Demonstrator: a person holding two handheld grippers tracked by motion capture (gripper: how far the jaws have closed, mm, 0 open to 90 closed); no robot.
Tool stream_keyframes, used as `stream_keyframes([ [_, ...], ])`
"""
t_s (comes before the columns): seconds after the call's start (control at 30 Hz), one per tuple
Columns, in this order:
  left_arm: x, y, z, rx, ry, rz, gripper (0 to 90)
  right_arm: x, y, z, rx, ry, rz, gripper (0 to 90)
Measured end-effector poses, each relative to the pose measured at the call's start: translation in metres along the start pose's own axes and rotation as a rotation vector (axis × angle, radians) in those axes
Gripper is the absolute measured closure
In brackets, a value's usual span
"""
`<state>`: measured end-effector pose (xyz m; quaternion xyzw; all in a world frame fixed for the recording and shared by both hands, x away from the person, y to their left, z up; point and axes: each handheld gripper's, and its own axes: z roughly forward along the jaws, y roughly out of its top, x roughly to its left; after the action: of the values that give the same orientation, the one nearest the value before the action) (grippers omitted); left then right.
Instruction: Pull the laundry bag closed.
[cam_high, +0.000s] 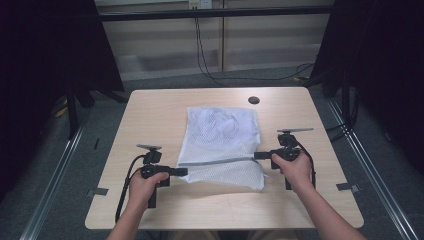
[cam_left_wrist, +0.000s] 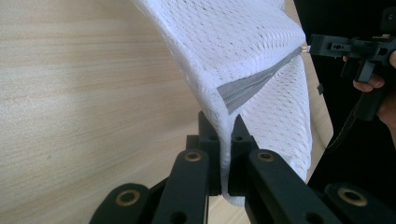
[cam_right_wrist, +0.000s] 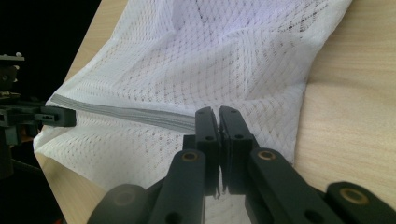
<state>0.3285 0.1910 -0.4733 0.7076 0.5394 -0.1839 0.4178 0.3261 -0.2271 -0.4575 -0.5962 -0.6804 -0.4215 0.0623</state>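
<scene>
A white mesh bag (cam_high: 222, 145) with a grey zipper band (cam_high: 220, 161) lies in the middle of the wooden table (cam_high: 150, 115). My left gripper (cam_high: 184, 171) is shut on the bag's left edge at the end of the band. In the left gripper view the mesh bag (cam_left_wrist: 243, 51) rises from between the closed jaws of the left gripper (cam_left_wrist: 225, 126). My right gripper (cam_high: 258, 155) is shut on the right end of the band. In the right gripper view the right gripper (cam_right_wrist: 218, 114) pinches the mesh bag (cam_right_wrist: 205, 70) beside the grey band (cam_right_wrist: 130, 113).
A round dark hole (cam_high: 254, 100) sits near the table's far edge. Cables (cam_high: 205, 60) hang beyond the table, and black stands (cam_high: 75, 105) flank it on both sides. Bare wood lies in front of the bag.
</scene>
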Motion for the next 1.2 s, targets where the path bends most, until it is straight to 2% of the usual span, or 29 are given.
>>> stream_keyframes([
  [0.03,-0.001,0.000,0.000,-0.004,-0.005,-0.019,88.7,0.000,0.000,0.000,0.002,0.000,-0.001,86.9],
  [0.1,0.000,-0.001,0.001,-0.001,-0.002,-0.020,88.7,0.000,0.000,-0.001,0.000,0.005,0.001,86.9],
  [0.23,0.000,0.000,0.000,-0.008,-0.001,-0.013,88.7,-0.003,0.000,-0.003,-0.006,-0.003,0.004,86.9],
  [0.4,0.001,0.001,0.001,0.008,0.003,0.002,88.7,-0.004,-0.001,-0.006,-0.011,-0.004,0.004,86.9],
  [0.5,0.001,0.000,0.001,0.004,0.008,0.002,88.7,-0.005,-0.002,-0.008,-0.011,-0.007,-0.001,86.9],
  [0.6,0.001,-0.001,0.000,0.004,0.000,-0.019,88.7,-0.008,-0.002,-0.010,-0.014,-0.012,0.007,86.9],
  [0.63,0.001,-0.001,0.001,0.003,0.002,-0.003,88.7,-0.009,-0.002,-0.010,-0.015,-0.012,0.011,86.9],
  [0.97,0.001,-0.001,0.001,0.000,0.008,-0.010,88.7,-0.009,-0.003,-0.013,-0.014,-0.020,0.003,86.9],
  [1.0,0.002,-0.001,0.000,0.007,0.011,0.005,88.7,-0.010,-0.003,-0.013,-0.014,-0.018,0.006,86.9],
  [1.03,0.001,-0.001,0.001,0.001,0.005,-0.007,88.7,-0.011,-0.003,-0.014,-0.015,-0.023,0.008,86.9],
  [1.2,0.001,-0.001,0.002,0.010,-0.003,-0.013,88.7,-0.013,-0.003,-0.017,-0.017,-0.025,0.012,86.9],
])
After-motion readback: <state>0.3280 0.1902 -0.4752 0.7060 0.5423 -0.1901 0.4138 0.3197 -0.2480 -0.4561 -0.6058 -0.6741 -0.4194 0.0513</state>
